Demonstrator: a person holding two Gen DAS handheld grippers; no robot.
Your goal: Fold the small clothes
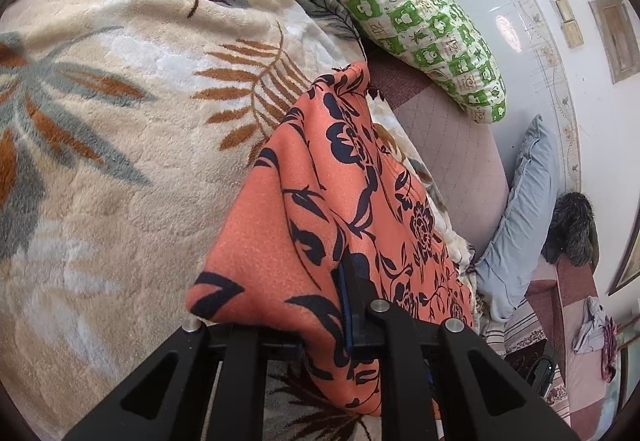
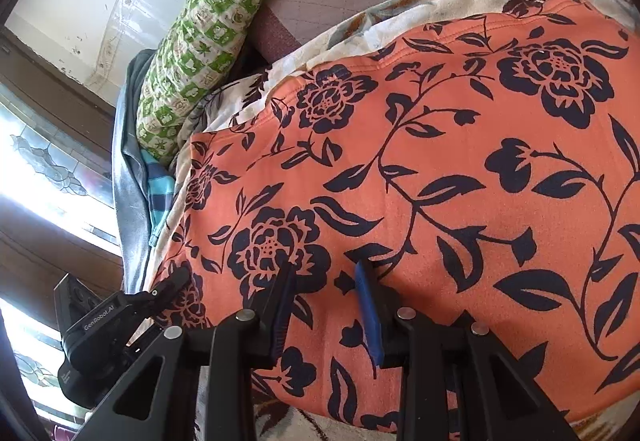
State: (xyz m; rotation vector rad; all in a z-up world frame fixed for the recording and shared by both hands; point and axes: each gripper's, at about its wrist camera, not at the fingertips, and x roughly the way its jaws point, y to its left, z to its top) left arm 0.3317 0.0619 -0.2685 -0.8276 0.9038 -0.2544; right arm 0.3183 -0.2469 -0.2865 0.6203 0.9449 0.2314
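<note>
Folding has only begun. The orange flowered garment (image 2: 440,161) lies spread on the leaf-print blanket (image 1: 120,121). The left gripper (image 1: 344,305) pinches a lifted corner tight. The right gripper (image 2: 326,297) sits part open, fabric between its fingers, not squeezed. Lots of blanket is free; the green pillow (image 1: 408,13) waits near the far edge.

An orange garment (image 2: 460,169) with a dark floral print lay spread over a cream leaf-patterned blanket (image 2: 400,13) on the bed. The right gripper (image 2: 326,273) hovered just above or against it, its blue-padded fingers (image 2: 366,305) apart with cloth showing between them. At lower left the left gripper (image 2: 172,283) pinched the garment's edge. A green-checked pillow (image 2: 208,29) lay beyond.
</note>
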